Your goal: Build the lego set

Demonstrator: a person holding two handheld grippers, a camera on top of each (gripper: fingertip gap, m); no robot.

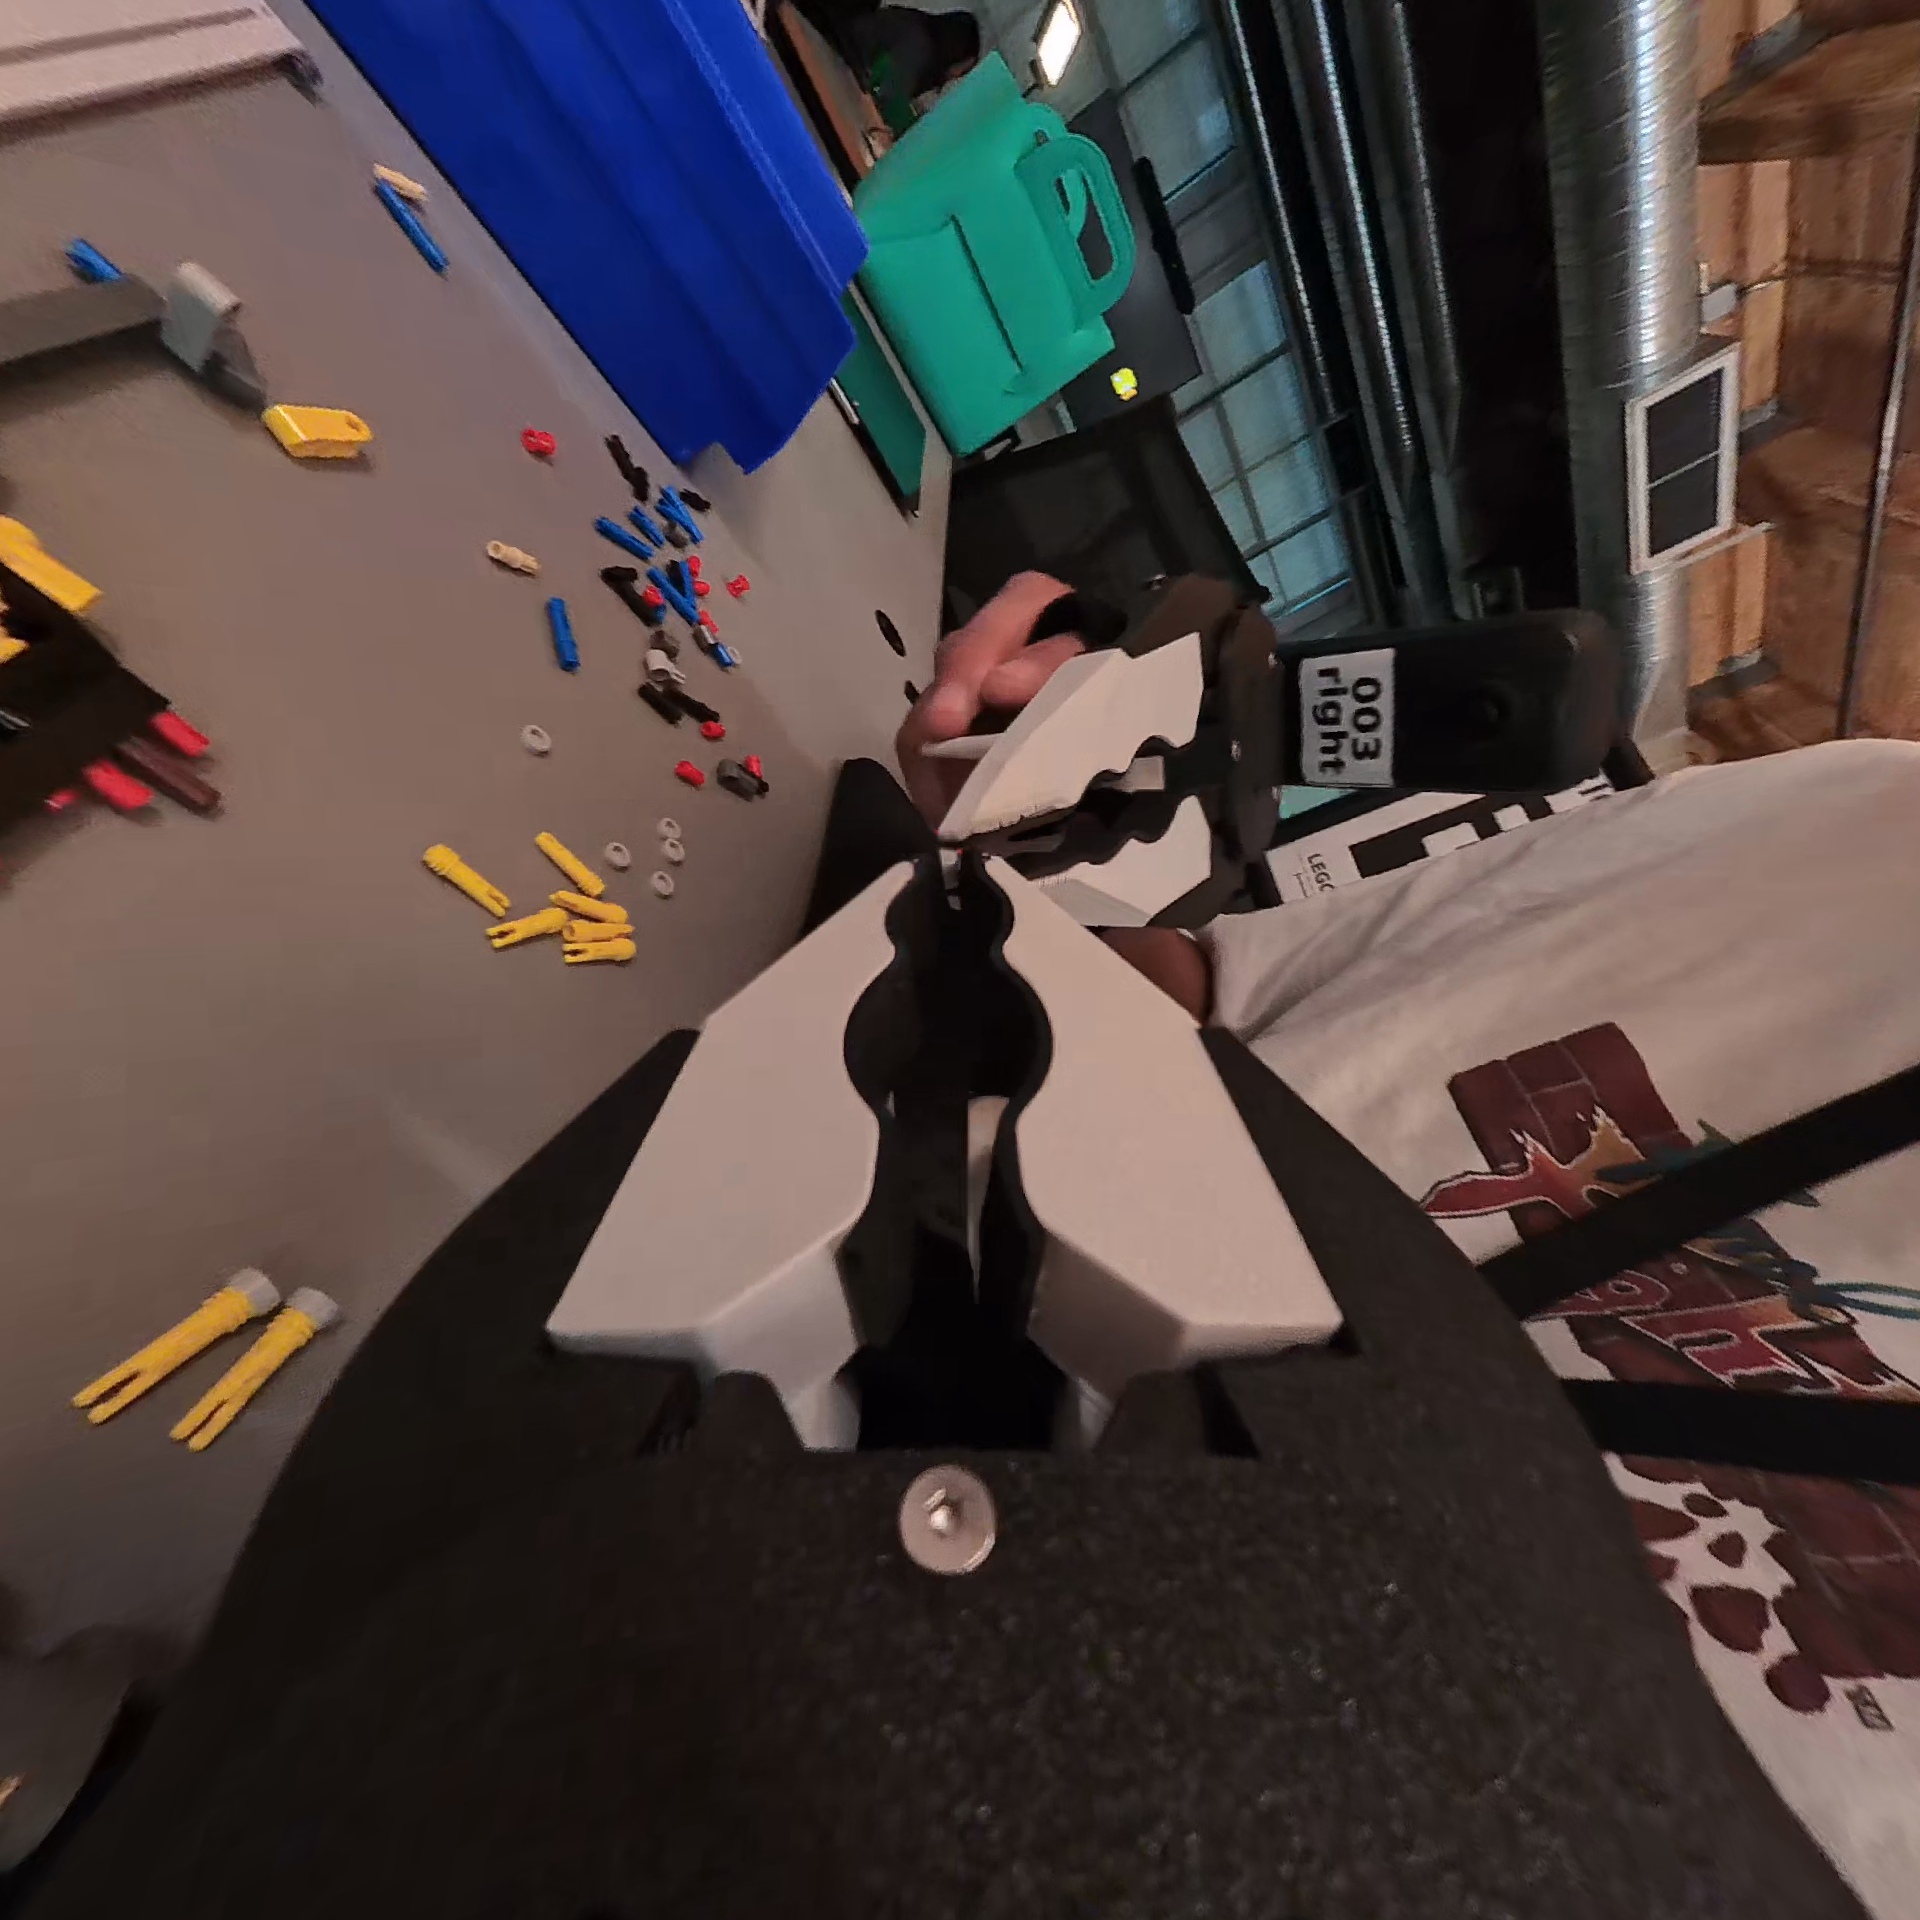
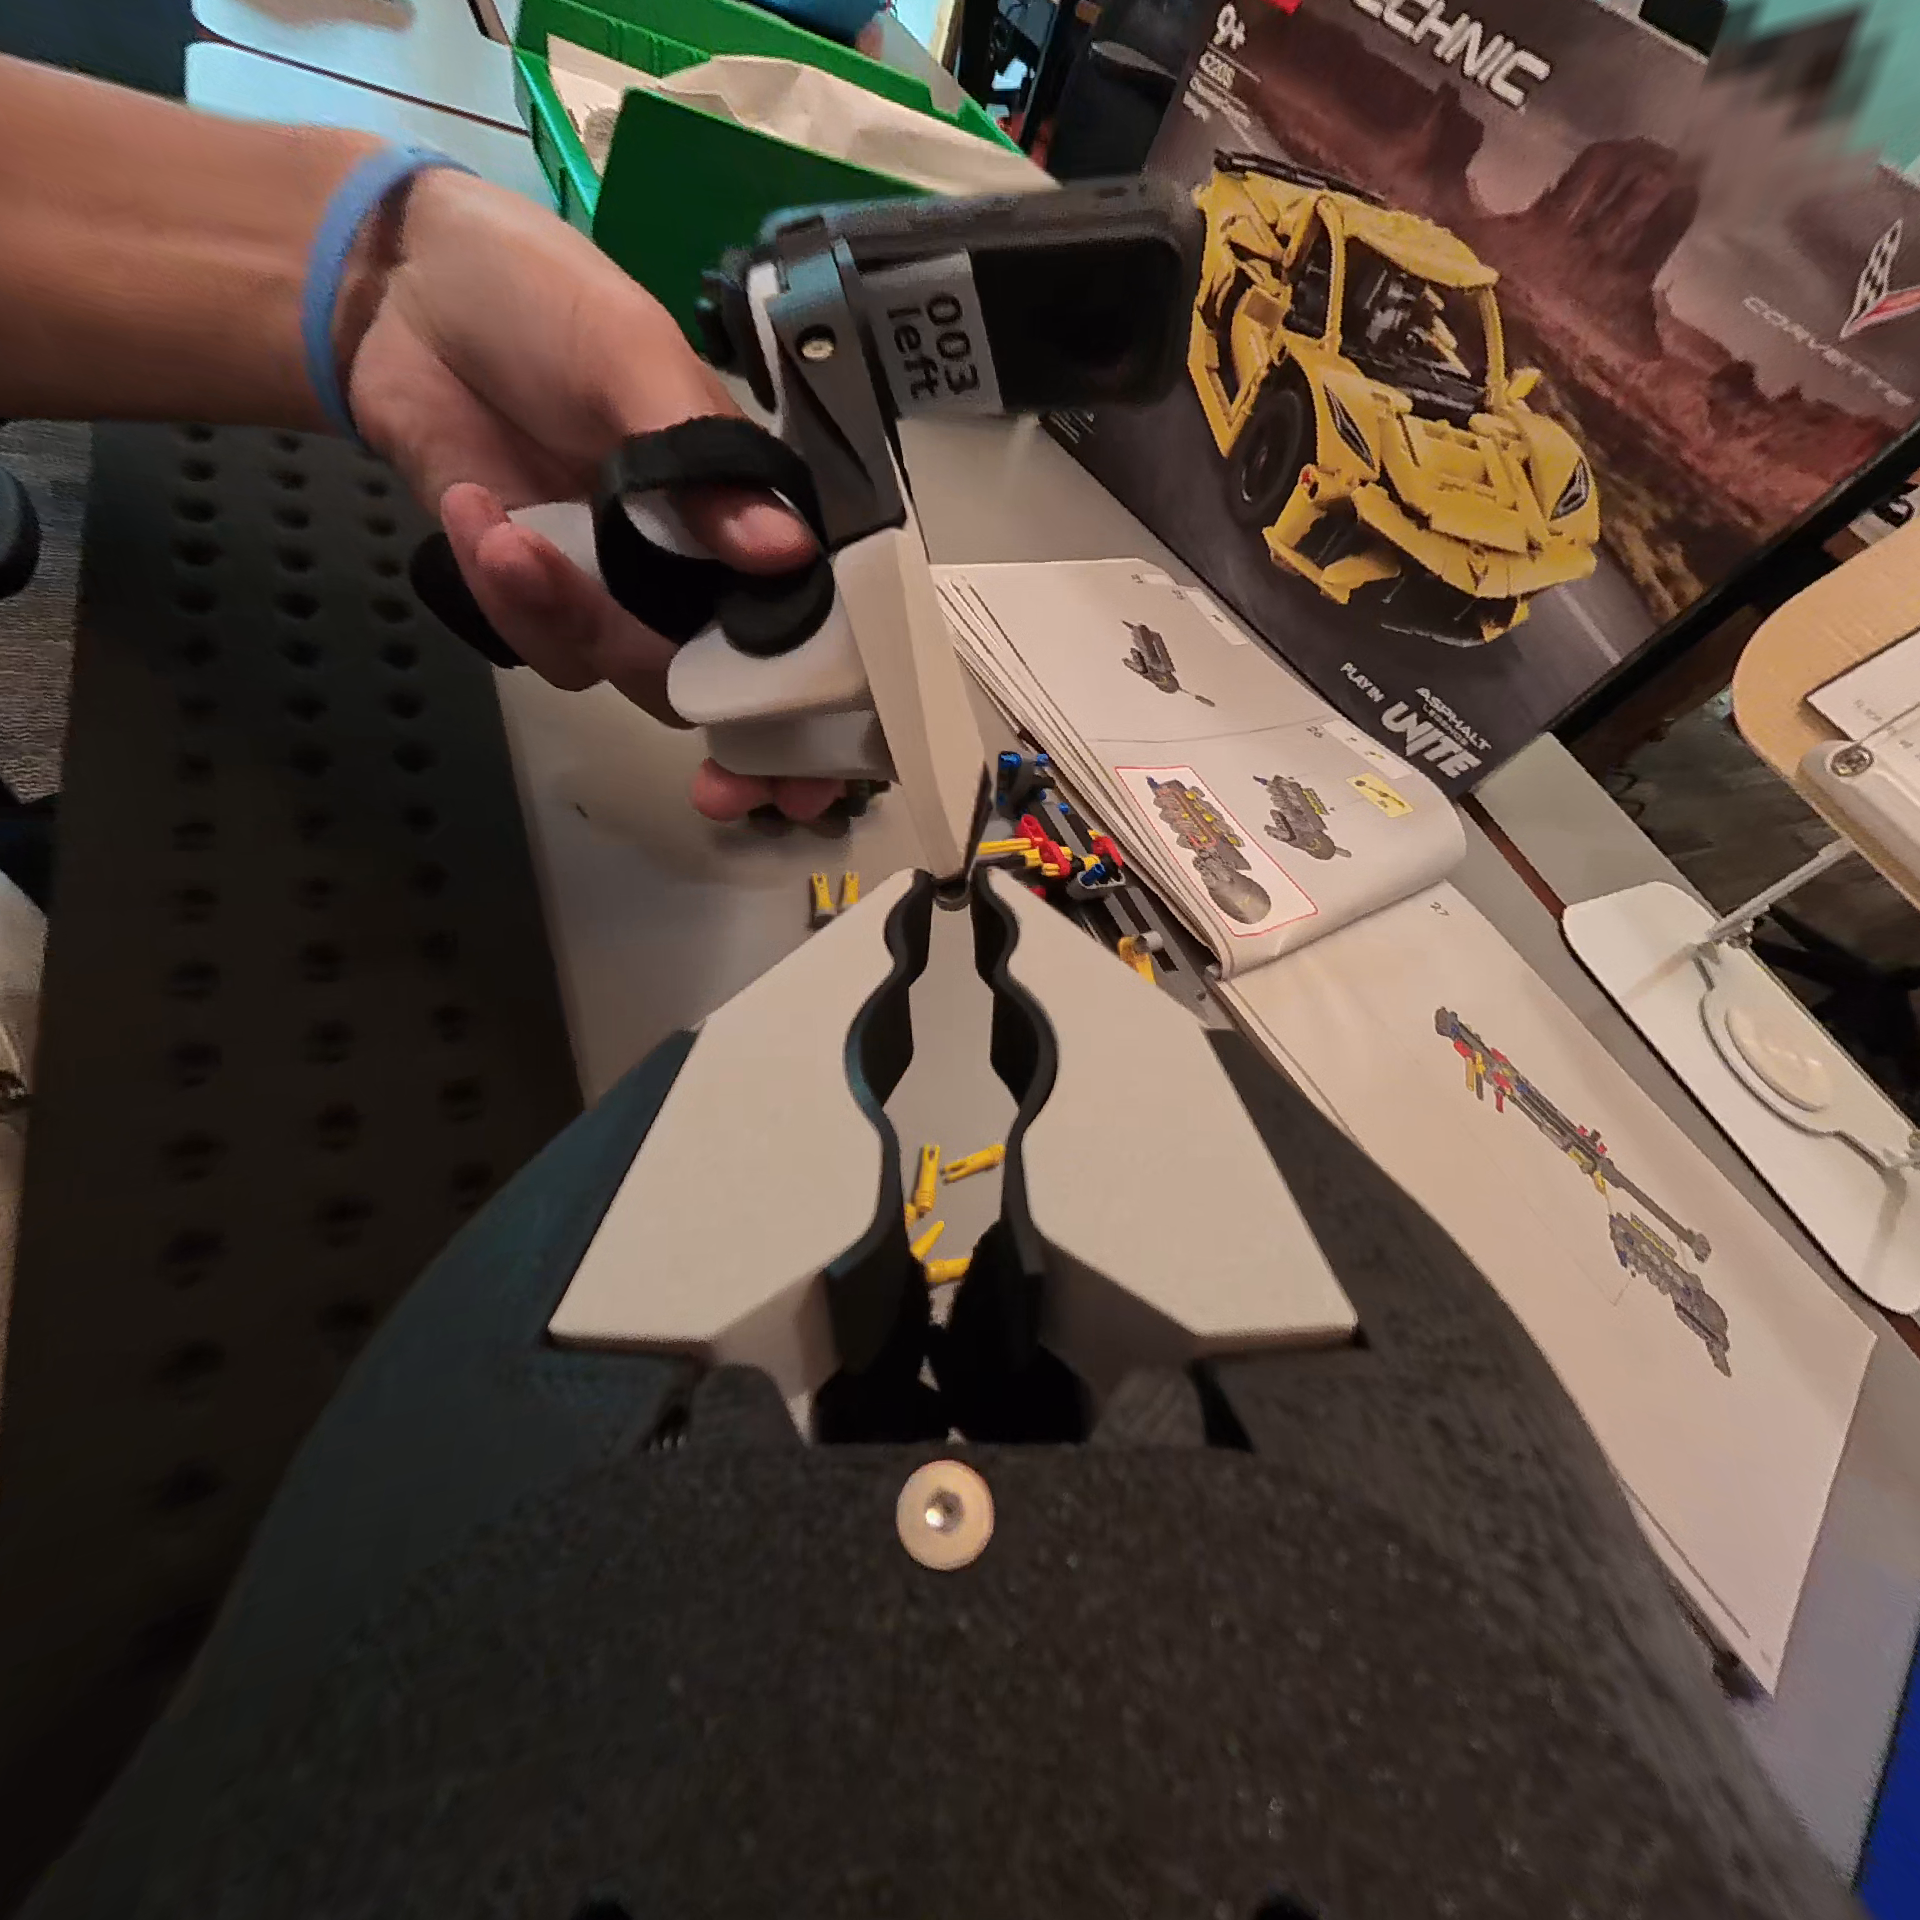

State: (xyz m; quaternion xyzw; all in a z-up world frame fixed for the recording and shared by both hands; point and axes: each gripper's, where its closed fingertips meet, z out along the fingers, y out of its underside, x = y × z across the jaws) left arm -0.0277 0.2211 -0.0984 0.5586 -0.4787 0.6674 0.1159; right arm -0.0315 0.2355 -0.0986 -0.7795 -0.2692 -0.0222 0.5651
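My left gripper (image 1: 951, 875) and right gripper (image 2: 948, 891) meet tip to tip in the air over the table's near edge. The left jaws are almost closed on a small dark piece with a red spot (image 1: 962, 860). The right jaws are pinched on a small grey round piece (image 2: 948, 896). The right gripper (image 1: 966, 826) also shows in the left wrist view, coming in from the right. The left gripper (image 2: 954, 860) shows in the right wrist view, coming down from above. A partly built assembly (image 2: 1060, 854) lies beside the open instruction booklet (image 2: 1195, 727).
Loose pins lie on the grey table: yellow (image 1: 566, 909), a blue, black and red scatter (image 1: 665, 587), and two yellow with grey ends (image 1: 208, 1345). A blue bin (image 1: 623, 187) and teal bin (image 1: 987, 260) stand behind. The set's box (image 2: 1455, 364) and a green bin (image 2: 675, 177) stand at the back. The tips of both grippers are at nearly the same place.
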